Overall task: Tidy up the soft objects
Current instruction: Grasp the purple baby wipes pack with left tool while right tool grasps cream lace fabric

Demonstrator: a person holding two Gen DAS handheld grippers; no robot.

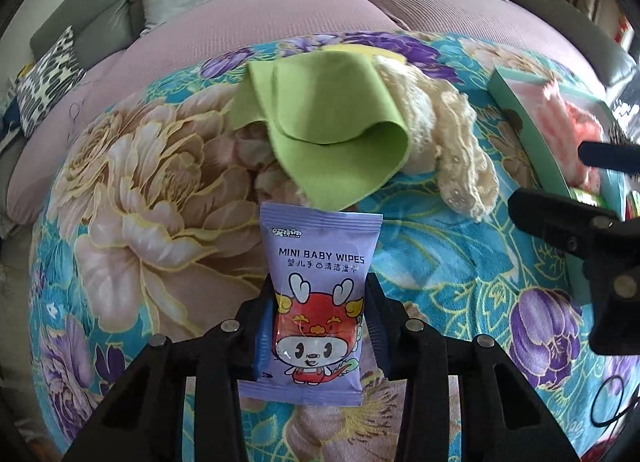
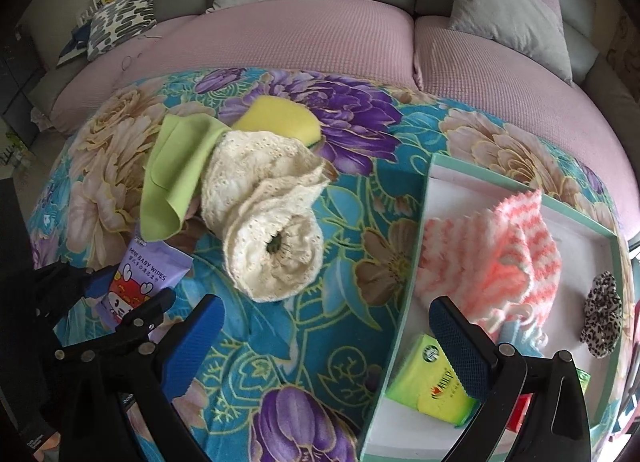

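Slippage is the big worry here imo. The left gripper (image 1: 316,326) is clamped on the wipes pack (image 1: 316,302), squeezing it across its lower half, so most of the purple pouch sticks out ahead of the fingertips with nothing under it. It's a glossy, squishy packet, so a fast swing could probably let it pivot or slide out between the pads.

Just ahead of the pack's far end sits the green cloth (image 1: 320,134), and the pack's top edge looks like it's touching or tucked under the cloth's near corner. If the pack gets dragged sideways instead of lifted clear, it might pull the cloth along and mess up the pile, including the cream lace roll (image 2: 268,222) lying beside it and the yellow sponge (image 2: 280,118) behind.

The right gripper (image 2: 328,338) is spread wide open with nothing in it, hovering over the near left corner of the teal box (image 2: 404,294), one finger over the floral blanket (image 2: 280,342) and the other over the box interior. The box is off to the left gripper's right, already holding a pink striped towel (image 2: 500,262), a green tissue pack (image 2: 428,386) and a leopard scrunchie (image 2: 602,314). If the pack is headed there, the two tools are close enough to bump, and the right one kind of blocks the near corner. Free floor inside looks tight too, so a dropped pack could land on the rim.
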